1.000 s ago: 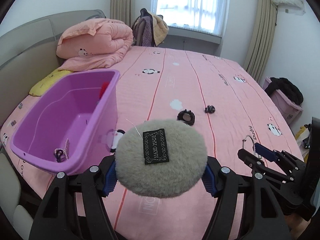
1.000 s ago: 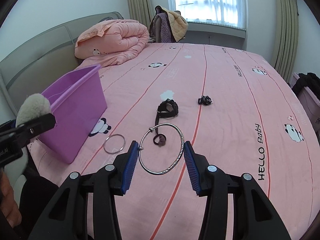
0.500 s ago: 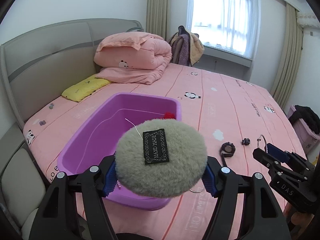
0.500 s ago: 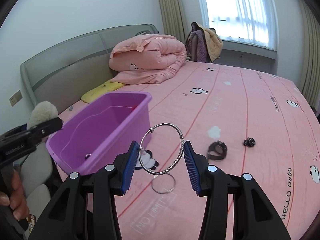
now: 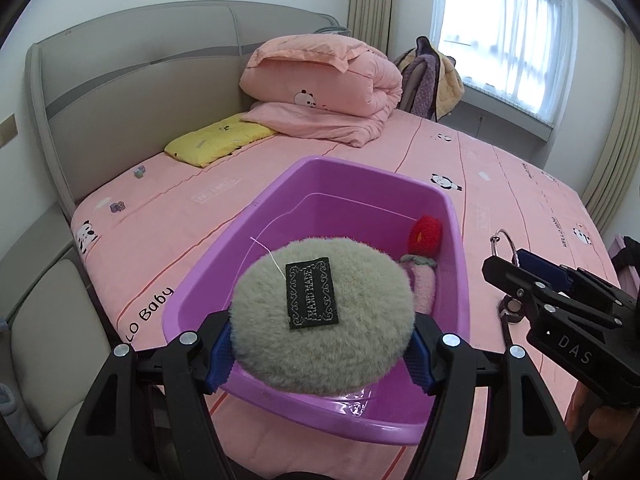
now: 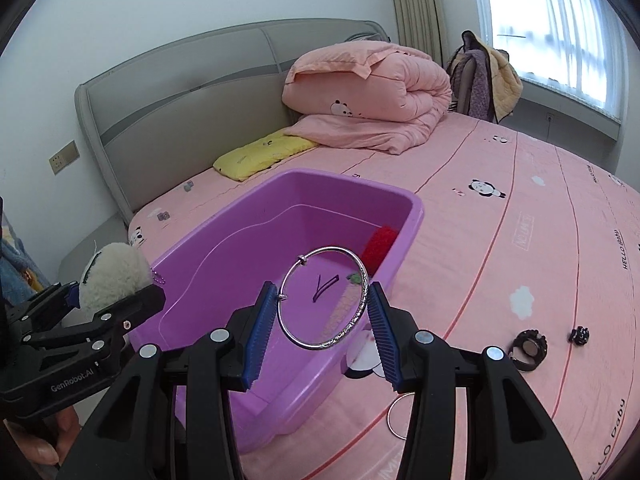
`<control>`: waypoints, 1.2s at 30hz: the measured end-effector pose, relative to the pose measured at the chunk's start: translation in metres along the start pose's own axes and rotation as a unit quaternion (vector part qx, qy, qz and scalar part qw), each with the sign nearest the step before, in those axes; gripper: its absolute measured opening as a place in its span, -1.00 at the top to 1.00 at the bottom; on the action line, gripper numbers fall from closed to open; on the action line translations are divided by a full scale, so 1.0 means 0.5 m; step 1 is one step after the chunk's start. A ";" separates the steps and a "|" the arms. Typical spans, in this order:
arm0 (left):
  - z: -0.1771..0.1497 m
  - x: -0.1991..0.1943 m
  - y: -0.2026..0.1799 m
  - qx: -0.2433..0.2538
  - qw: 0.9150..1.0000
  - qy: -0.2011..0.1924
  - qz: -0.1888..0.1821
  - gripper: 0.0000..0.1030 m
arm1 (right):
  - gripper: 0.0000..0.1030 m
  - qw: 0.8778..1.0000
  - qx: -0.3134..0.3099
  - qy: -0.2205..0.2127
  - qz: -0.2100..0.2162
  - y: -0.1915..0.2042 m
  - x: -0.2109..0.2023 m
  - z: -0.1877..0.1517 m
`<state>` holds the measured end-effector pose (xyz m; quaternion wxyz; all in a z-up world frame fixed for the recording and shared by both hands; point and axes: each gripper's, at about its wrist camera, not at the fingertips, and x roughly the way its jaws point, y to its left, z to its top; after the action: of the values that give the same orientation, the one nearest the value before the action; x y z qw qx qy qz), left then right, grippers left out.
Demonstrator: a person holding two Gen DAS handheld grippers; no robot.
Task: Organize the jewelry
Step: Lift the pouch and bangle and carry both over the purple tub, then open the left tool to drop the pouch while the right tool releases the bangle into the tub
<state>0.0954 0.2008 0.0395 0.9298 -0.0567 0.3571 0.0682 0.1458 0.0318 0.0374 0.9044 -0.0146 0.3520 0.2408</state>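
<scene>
My left gripper point(image 5: 320, 354) is shut on a grey fluffy pompom point(image 5: 320, 316) with a black label, held above the near end of the purple bin point(image 5: 456, 240). My right gripper point(image 6: 324, 316) is shut on a silver bangle point(image 6: 362, 280), held above the bin's right rim point(image 6: 412, 216). A red fluffy piece point(image 5: 425, 234) and a pink one point(image 5: 424, 286) lie in the bin. The right gripper point(image 5: 520, 270) shows in the left wrist view. The left gripper point(image 6: 116, 284) with the pompom point(image 6: 114, 268) shows in the right wrist view.
On the pink bed sheet point(image 6: 540, 248) lie a second silver ring point(image 6: 394, 420), a black watch point(image 6: 530, 346) and a small black piece point(image 6: 579, 335). A folded pink quilt point(image 5: 324, 80) and a yellow pillow point(image 5: 220, 140) lie by the grey headboard point(image 5: 132, 92).
Both grippers have moved left over the bin, carrying the pompom and the bangle. The bin now lies right under them.
</scene>
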 end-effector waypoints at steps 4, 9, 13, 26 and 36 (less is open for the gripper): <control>0.000 0.040 0.017 -0.011 1.000 0.014 0.005 -0.29 | 0.12 1.000 -0.012 0.022 0.001 0.021 0.058 0.009; -0.009 0.087 0.032 -0.013 0.999 0.026 0.012 -0.29 | 0.12 0.998 -0.021 0.053 0.002 0.025 0.139 0.022; -0.014 0.115 0.043 -0.022 0.999 0.036 0.015 -0.29 | 0.12 0.997 -0.028 0.076 0.000 0.020 0.189 0.023; -0.020 0.161 0.055 -0.034 0.997 0.062 0.038 -0.35 | 0.11 0.994 -0.012 0.107 -0.016 0.006 0.250 0.034; -0.028 0.156 0.056 -0.035 0.996 0.064 0.051 -0.67 | -0.22 0.995 -0.019 0.097 -0.029 0.008 0.238 0.037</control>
<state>0.1389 0.2330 -0.0246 0.8977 -0.0749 0.4161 0.1237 0.2312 0.0897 -0.0244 0.8718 -0.0650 0.4333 0.2188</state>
